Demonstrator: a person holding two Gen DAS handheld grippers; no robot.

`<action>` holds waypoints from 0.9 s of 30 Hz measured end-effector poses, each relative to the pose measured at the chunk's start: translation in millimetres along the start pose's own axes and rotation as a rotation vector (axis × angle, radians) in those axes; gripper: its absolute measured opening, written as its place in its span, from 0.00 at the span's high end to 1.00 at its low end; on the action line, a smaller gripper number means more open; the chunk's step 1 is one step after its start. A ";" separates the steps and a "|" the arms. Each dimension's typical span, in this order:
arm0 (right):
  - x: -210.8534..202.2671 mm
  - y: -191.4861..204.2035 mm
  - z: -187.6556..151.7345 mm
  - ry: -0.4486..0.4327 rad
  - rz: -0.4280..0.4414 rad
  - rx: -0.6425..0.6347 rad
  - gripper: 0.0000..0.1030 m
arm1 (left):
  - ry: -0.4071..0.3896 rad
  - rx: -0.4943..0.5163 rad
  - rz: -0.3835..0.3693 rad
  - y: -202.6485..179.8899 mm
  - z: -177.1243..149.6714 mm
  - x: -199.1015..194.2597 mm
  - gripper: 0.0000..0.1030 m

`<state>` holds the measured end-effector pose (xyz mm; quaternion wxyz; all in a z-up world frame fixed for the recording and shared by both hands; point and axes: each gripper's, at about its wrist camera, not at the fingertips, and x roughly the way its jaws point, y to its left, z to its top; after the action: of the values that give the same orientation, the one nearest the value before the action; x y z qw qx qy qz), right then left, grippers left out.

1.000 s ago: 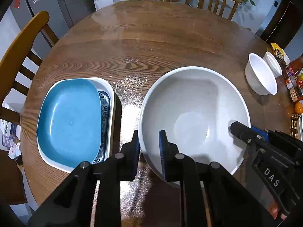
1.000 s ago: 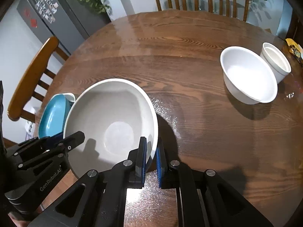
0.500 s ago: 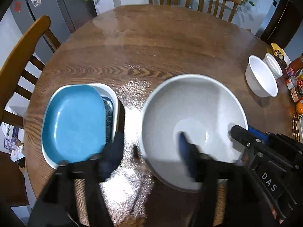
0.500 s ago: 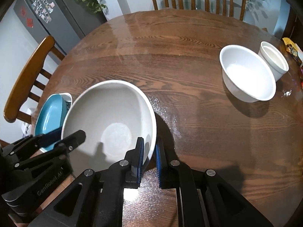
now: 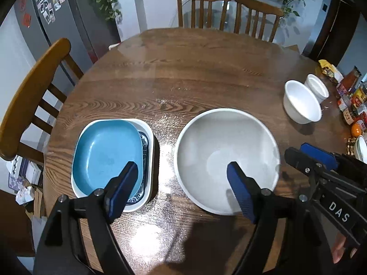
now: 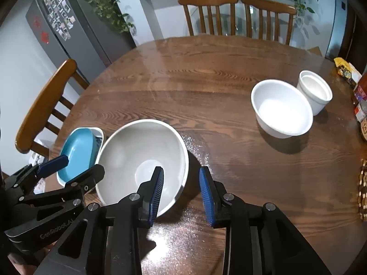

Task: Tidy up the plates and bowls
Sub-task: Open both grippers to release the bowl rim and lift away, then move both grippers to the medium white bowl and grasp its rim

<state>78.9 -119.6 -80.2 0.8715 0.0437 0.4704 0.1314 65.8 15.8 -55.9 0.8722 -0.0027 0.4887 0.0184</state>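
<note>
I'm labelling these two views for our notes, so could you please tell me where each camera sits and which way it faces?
Left wrist view: on the left gripper, looking steeply down at the table; its opening jaws straddle the blue plate and big grey bowl; the right gripper intrudes at right.
Right wrist view: on the right gripper, angled down; its opening jaws straddle the bowl's rim untouching; left gripper at left.
Shared: the bowl, blue plate, two white bowls.

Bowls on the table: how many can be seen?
3: the large grey bowl near the grippers, the white bowl at far right, and a smaller white bowl touching it behind. Others may be out of view.
</note>
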 end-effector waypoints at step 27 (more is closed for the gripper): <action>-68.2 -69.5 -5.9 -0.122 -0.143 0.088 0.67 | -0.104 0.177 -0.120 -98.0 18.7 -35.9 0.18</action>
<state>51.3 -205.2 -42.3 0.9029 0.0560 0.4237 0.0452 66.4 -82.8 -16.8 0.8927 0.0461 0.4416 -0.0773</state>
